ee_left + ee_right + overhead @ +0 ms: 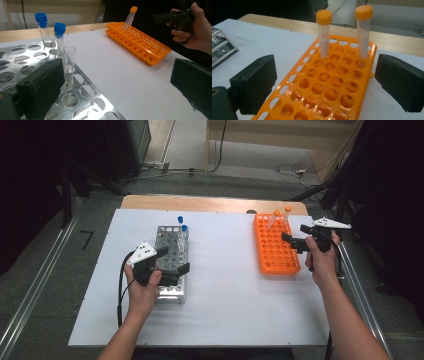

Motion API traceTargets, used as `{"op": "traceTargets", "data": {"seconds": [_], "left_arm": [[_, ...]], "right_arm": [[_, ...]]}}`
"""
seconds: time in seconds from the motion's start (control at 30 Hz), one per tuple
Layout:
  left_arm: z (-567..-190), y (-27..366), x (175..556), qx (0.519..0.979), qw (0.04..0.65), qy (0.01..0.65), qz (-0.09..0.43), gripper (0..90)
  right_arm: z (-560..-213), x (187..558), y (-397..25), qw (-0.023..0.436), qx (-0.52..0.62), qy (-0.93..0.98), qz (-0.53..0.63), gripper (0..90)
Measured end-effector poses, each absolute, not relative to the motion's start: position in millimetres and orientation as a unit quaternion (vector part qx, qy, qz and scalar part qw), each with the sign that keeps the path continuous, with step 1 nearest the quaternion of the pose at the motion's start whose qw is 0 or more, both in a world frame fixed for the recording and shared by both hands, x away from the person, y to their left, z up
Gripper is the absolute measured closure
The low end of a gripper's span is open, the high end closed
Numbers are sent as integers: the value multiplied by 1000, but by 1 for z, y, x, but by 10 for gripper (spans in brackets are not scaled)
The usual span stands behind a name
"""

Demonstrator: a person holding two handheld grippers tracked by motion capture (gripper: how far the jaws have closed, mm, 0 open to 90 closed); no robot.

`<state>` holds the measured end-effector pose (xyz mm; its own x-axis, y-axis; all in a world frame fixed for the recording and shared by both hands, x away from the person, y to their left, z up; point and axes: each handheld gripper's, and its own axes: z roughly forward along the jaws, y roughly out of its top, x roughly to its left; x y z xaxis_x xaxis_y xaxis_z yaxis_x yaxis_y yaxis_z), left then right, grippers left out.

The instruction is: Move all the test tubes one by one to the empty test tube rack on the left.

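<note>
Left hand-held gripper (pixel 172 261): jaws spread, empty, over the metal rack (pixel 171 254) at the surface's (pixel 225 285) left; two blue-capped tubes (pixel 182 227) and two uncapped clear tubes (pixel 69 59) stand at that rack's far end.

Right hand-held gripper (pixel 295 240): jaws spread, empty, at the right edge of the orange rack (pixel 274 247) (two orange-capped tubes (pixel 323 33) in its far rows).

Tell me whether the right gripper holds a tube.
No, the right gripper is open over the orange rack, both capped tubes standing untouched.
</note>
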<state>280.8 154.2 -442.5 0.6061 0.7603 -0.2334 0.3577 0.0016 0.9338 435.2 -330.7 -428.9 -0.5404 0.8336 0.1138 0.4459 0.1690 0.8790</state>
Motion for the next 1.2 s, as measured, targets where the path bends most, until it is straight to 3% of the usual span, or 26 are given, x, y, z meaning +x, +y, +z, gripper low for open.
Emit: {"op": "traceTargets", "data": {"seconds": [0.3,0.73,1.2], "left_arm": [[-443,155,281,684,581,408,168,0],[-443,156,282,685,580,407,166,0],[-444,156,282,685,581,408,163,0]], "right_arm": [[-437,468,-330,191,452,736,467,46],[-448,499,-330,205,460,734,456,339],[-462,519,-325,224,477,732,432,541]]}}
